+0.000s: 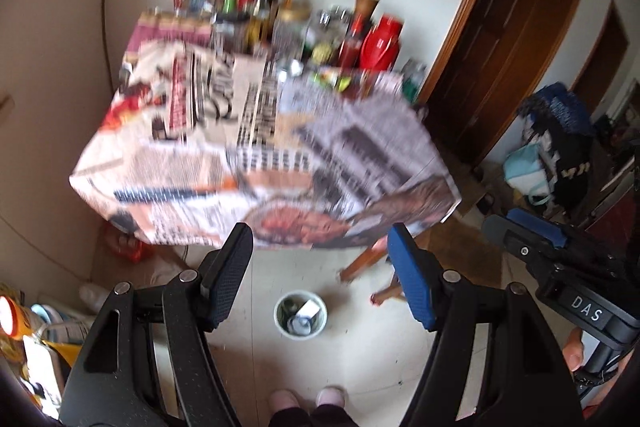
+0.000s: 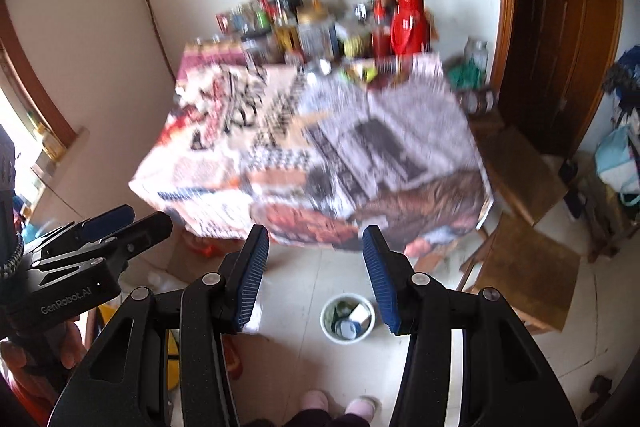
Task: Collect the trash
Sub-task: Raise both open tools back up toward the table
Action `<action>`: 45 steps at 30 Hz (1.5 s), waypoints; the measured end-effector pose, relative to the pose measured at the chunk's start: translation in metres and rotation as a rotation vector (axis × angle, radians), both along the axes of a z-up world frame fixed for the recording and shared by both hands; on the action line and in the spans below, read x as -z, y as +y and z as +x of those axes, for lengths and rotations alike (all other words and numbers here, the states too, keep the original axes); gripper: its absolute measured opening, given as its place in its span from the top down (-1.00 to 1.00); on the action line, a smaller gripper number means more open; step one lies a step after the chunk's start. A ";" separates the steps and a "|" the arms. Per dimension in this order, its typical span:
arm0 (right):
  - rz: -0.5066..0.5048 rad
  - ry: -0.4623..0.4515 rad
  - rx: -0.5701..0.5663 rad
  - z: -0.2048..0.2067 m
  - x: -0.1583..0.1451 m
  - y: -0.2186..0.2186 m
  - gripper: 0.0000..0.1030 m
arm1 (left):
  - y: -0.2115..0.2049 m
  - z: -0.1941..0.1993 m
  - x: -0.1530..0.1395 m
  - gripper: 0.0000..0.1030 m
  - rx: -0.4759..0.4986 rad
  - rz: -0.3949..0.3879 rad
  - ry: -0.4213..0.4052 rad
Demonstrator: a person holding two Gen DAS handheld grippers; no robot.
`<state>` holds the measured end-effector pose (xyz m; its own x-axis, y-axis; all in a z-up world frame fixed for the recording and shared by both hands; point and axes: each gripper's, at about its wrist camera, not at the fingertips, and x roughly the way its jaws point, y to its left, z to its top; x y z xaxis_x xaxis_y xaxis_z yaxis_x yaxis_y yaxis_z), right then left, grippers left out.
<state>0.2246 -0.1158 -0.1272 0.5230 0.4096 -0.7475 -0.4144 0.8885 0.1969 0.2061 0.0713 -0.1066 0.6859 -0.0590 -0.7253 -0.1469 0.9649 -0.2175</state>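
A small white trash bin point(image 1: 300, 315) stands on the tiled floor in front of the table, with several scraps inside; it also shows in the right wrist view point(image 2: 347, 318). My left gripper point(image 1: 320, 255) is open and empty, held high above the bin. My right gripper point(image 2: 316, 253) is open and empty too, also above the bin. Each gripper shows in the other's view: the right one point(image 1: 532, 235) at the right edge, the left one point(image 2: 132, 223) at the left edge. Both views are motion-blurred.
A table with a newspaper-print cloth point(image 1: 260, 147) stands ahead, its far end crowded with bottles, jars and a red jug point(image 1: 380, 43). Wooden stools point(image 2: 524, 263) stand at the right, a dark door point(image 2: 560, 27) behind. Bags and clutter lie at both sides. My slippers point(image 2: 336, 403) are below.
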 end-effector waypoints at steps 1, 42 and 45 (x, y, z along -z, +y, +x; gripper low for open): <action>0.004 -0.022 0.006 -0.004 -0.013 0.001 0.12 | 0.003 -0.007 -0.012 -0.34 0.006 -0.004 -0.025; 0.038 -0.335 0.033 0.191 -0.120 -0.013 -0.34 | -0.006 0.224 -0.102 -0.58 -0.064 0.156 -0.254; 0.025 -0.295 0.027 0.222 -0.108 -0.008 -0.34 | -0.003 0.254 -0.094 -0.58 -0.063 0.165 -0.227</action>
<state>0.4464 -0.1238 -0.0196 0.7275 0.4087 -0.5511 -0.4331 0.8965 0.0932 0.4601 0.0684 -0.0125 0.8305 0.0950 -0.5488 -0.1733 0.9805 -0.0925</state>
